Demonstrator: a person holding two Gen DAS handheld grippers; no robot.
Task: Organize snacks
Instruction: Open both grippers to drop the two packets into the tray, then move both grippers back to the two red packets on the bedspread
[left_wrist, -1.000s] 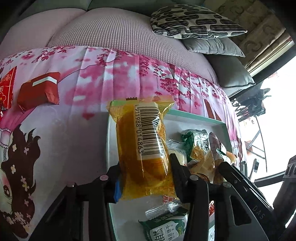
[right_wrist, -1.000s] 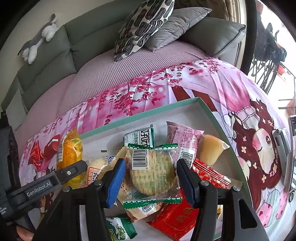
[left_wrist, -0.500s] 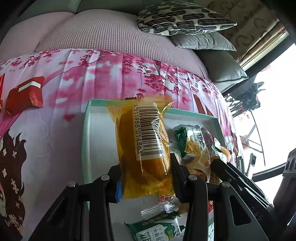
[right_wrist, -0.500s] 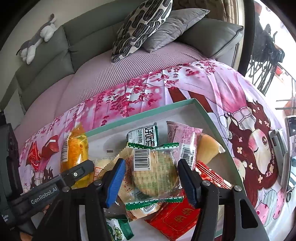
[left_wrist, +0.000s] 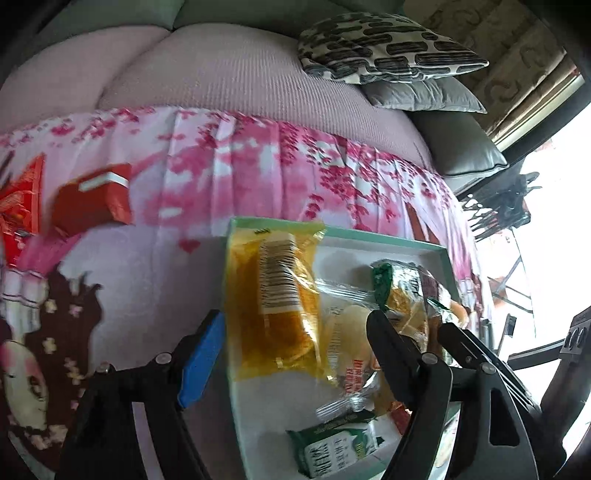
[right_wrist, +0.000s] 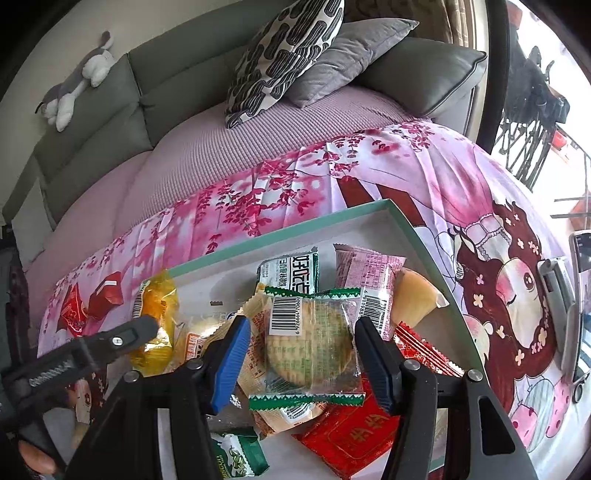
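Note:
A white tray with a green rim (left_wrist: 369, 236) (right_wrist: 280, 236) lies on the pink cloth and holds several snack packets. The orange-yellow packet (left_wrist: 277, 306) (right_wrist: 157, 321) lies at the tray's left end. My left gripper (left_wrist: 295, 343) is open around it, with the fingers apart from the packet. My right gripper (right_wrist: 299, 354) is open, with its fingers either side of a round biscuit packet with green edges (right_wrist: 308, 345) that lies on the pile in the tray.
Two red packets (left_wrist: 92, 199) (right_wrist: 105, 297) lie on the cloth left of the tray. Behind the cloth is a sofa with cushions (right_wrist: 284, 55). A phone-like device (right_wrist: 581, 306) lies at the cloth's right edge.
My left gripper has opened and let go of the orange-yellow packet, which now lies in the tray's left end. My right gripper stays open over the biscuit packet.

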